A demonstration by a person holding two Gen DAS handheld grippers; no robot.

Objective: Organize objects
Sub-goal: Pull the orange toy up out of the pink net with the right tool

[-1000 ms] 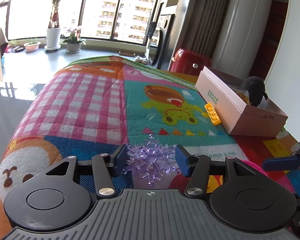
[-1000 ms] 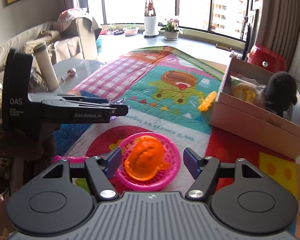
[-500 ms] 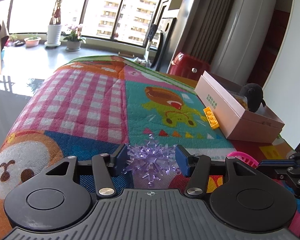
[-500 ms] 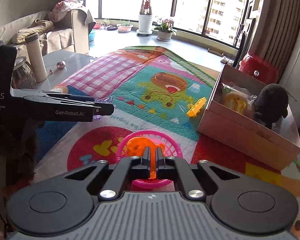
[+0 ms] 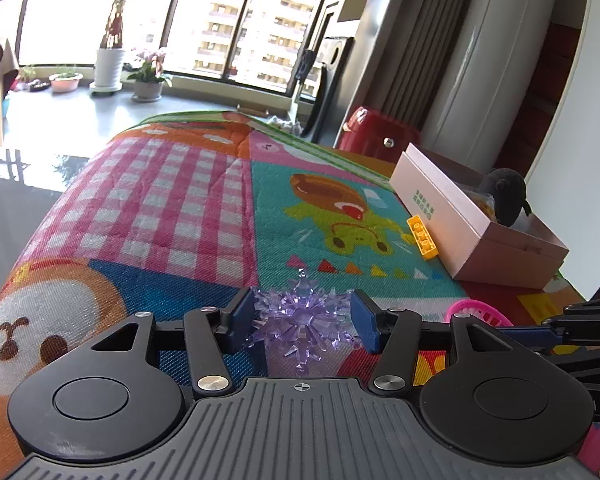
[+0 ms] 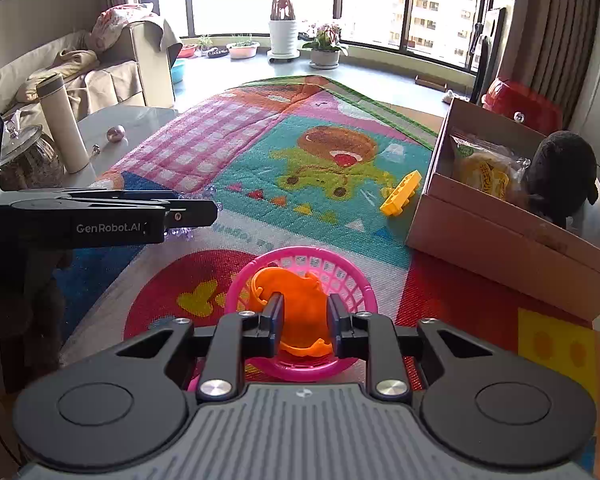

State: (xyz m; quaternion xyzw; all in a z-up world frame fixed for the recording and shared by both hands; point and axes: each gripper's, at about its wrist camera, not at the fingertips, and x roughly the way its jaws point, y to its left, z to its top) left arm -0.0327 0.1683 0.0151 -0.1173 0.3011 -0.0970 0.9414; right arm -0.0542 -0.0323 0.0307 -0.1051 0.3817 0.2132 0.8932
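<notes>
The right gripper (image 6: pixel 304 322) sits low over the pink basket (image 6: pixel 352 280), its jaws having just been opening, a little apart on either side of the orange toy (image 6: pixel 300 300) lying in the basket; whether the pads press it I cannot tell. The left gripper (image 5: pixel 303 320) is clamped on a purple snowflake (image 5: pixel 302 316) above the play mat (image 5: pixel 172 184). Farther off, a yellow brick (image 6: pixel 400 194) lies on the mat just beside the cardboard box (image 6: pixel 500 240), which holds a snack bag (image 6: pixel 484 168) and a black plush toy (image 6: pixel 560 172).
</notes>
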